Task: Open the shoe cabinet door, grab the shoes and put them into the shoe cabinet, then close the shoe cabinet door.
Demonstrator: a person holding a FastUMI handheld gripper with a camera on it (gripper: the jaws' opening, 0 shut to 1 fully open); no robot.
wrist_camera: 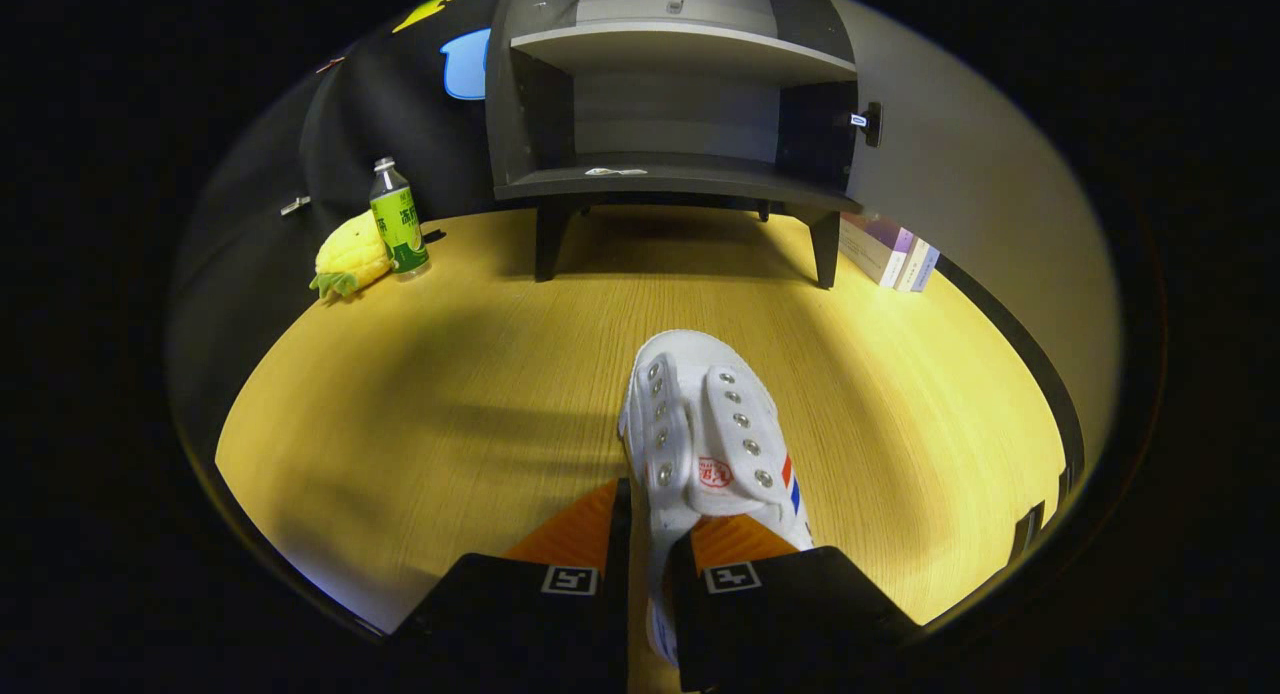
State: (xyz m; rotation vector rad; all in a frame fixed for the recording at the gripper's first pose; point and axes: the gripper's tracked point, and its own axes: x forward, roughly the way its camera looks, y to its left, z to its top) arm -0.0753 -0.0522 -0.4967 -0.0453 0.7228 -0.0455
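white canvas shoe with silver eyelets, red tongue logo, red and blue side stripes. dark grey shoe cabinet, lighter grey shelf. yellow wood-grain floor. green-labelled bottle with pale cap. yellow plush pineapple toy with green leaves. purple and white books.

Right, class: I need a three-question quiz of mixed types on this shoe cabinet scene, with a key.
1. True or false: the shoe cabinet door is closed.
2. What is the hand-held gripper shut on? A) green bottle B) white shoe C) books
3. Fill in: beside the green bottle lies a yellow plush ____.

Key:
1. False; the door stands open.
2. B; both fingers press the white shoe.
3. Toy.
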